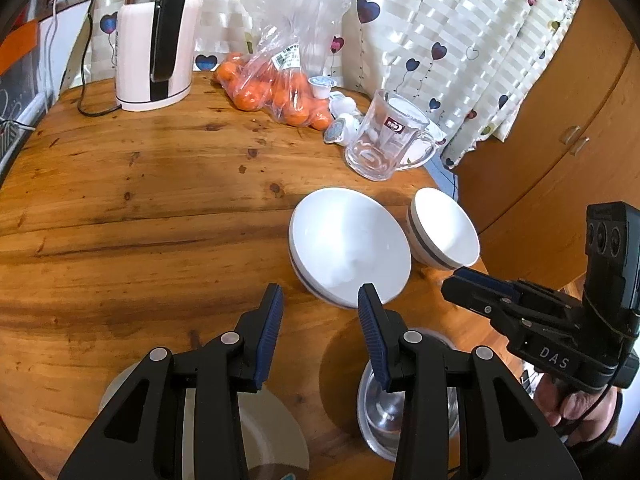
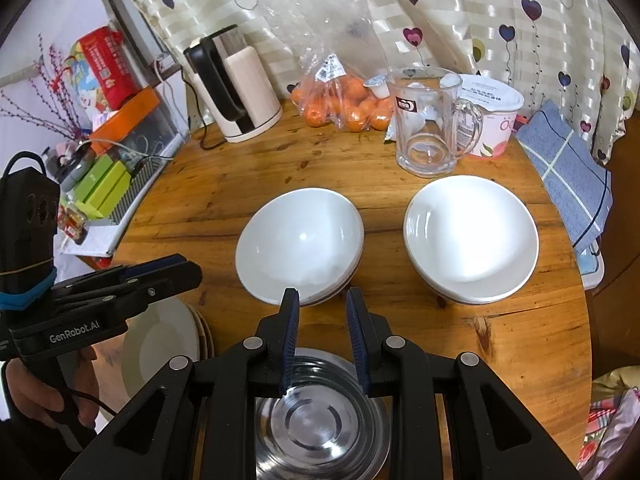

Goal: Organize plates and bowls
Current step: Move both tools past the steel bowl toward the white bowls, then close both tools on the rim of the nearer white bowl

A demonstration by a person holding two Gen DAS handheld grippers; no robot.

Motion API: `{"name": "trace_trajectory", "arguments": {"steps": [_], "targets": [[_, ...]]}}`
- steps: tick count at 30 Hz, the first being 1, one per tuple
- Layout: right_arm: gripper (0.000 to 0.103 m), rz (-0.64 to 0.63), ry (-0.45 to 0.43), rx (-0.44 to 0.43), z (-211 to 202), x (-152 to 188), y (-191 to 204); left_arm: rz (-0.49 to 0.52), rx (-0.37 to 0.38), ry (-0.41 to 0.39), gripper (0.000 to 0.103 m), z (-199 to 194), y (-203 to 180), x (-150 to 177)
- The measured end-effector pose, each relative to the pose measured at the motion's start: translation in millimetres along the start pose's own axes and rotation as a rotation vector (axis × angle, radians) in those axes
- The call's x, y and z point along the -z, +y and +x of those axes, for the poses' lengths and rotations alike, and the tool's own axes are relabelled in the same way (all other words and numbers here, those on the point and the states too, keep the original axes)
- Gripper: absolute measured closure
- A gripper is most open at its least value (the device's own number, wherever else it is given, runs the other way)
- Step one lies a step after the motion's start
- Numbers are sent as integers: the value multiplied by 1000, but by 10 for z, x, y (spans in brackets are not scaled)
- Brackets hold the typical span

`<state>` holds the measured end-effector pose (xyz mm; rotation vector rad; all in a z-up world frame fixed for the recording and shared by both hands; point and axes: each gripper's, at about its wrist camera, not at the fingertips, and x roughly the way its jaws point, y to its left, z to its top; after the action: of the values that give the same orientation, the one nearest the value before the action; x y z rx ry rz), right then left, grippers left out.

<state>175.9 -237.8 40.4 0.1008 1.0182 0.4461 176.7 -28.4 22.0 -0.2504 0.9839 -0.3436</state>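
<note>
Right wrist: right gripper (image 2: 322, 294) tilted down over steel bowl (image 2: 316, 420), fingers parted, empty.

Bright, even daylight fills both fisheye views. Glare washes out the insides of the two white ceramic bowls (image 2: 300, 246) (image 2: 470, 238) and glints on the round varnished wooden table (image 1: 140, 200). Straight lines bow towards the dark, vignetted corners. Focus is sharp mid-frame.
</note>
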Motion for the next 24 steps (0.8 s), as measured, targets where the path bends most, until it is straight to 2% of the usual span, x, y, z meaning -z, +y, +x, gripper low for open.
{"name": "trace_trajectory", "arguments": {"steps": [10, 21, 24], "targets": [[79, 36, 19, -7, 194, -103, -83, -22, -24, 22, 63, 227, 40, -119], [85, 63, 35, 5, 402, -210, -161, -33, -35, 35, 63, 431, 94, -189], [86, 67, 42, 10, 451, -219, -179, -36, -32, 44, 68, 484, 103, -200]]}}
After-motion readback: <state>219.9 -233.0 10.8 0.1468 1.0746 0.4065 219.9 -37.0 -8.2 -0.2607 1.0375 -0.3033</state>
